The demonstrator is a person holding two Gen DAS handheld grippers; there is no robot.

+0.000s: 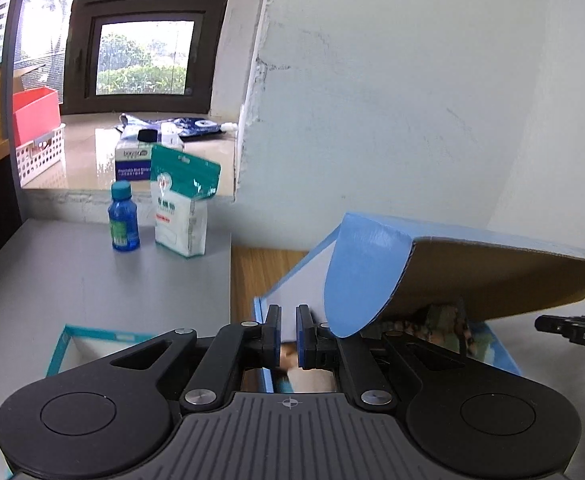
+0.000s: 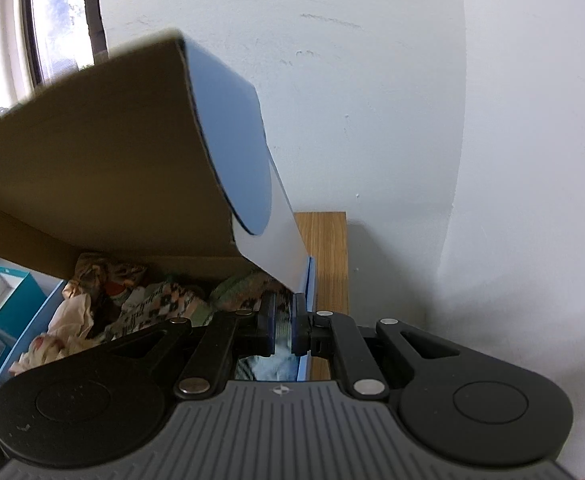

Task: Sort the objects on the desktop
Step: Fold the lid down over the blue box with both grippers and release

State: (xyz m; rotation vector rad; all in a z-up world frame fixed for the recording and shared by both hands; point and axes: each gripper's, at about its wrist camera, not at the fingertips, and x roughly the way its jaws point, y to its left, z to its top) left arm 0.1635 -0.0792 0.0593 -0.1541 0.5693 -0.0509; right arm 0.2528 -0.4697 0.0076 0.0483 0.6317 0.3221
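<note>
A blue cardboard box (image 1: 496,344) stands on the desk with its lid (image 1: 472,276) half lowered; crumpled patterned cloths (image 2: 132,300) lie inside. My left gripper (image 1: 288,334) has its jaws nearly closed at the box's left wall (image 1: 262,312), a narrow gap between the pads. My right gripper (image 2: 282,326) is nearly closed at the box's right wall (image 2: 306,344), under the lid's blue side flap (image 2: 244,160). Whether either pinches the wall is unclear. The right gripper's tip also shows in the left wrist view (image 1: 572,332).
A blue bottle (image 1: 123,220) and a green-and-white pouch (image 1: 182,208) stand on the grey desk (image 1: 72,280). A teal open box (image 1: 92,344) sits beside the blue box. A white basket with a red box (image 1: 38,136) and packages (image 1: 144,152) lie on the windowsill. The wall is close behind.
</note>
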